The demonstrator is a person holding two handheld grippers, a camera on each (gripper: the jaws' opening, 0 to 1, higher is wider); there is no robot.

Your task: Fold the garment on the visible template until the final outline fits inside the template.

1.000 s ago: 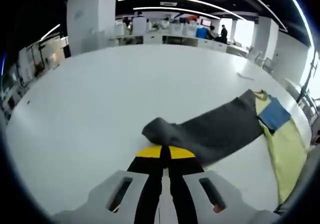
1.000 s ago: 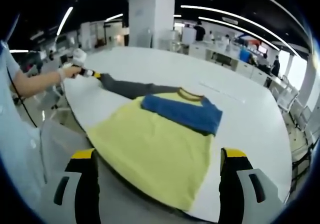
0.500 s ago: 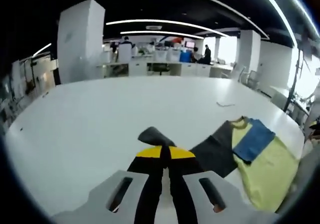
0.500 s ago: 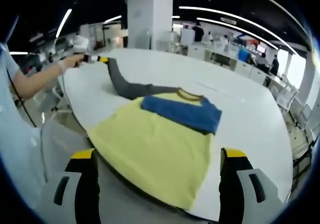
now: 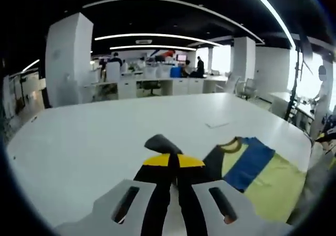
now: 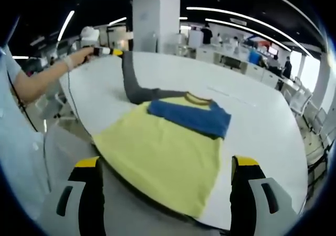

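Now your left gripper (image 5: 173, 165) pinches the grey sleeve (image 6: 128, 81), lifted at ten o'clock of the yellow garment (image 6: 168, 154) on the white table (image 6: 252, 125); your right gripper (image 6: 165, 186) is spread wide.

My left gripper view sits low over the white table (image 5: 79, 141), looking along its own closed jaws across the tabletop toward the far office desks. The garment (image 5: 262, 173) falls at its right side, close by. My right gripper view hangs back off the table's near edge, a bit higher, facing across the table (image 6: 252, 115) with the garment (image 6: 168, 152) dead centre between its spread jaws. Both views share that garment and the tabletop around it. The right one also catches the left gripper (image 6: 107, 51) near the table's far-left edge.
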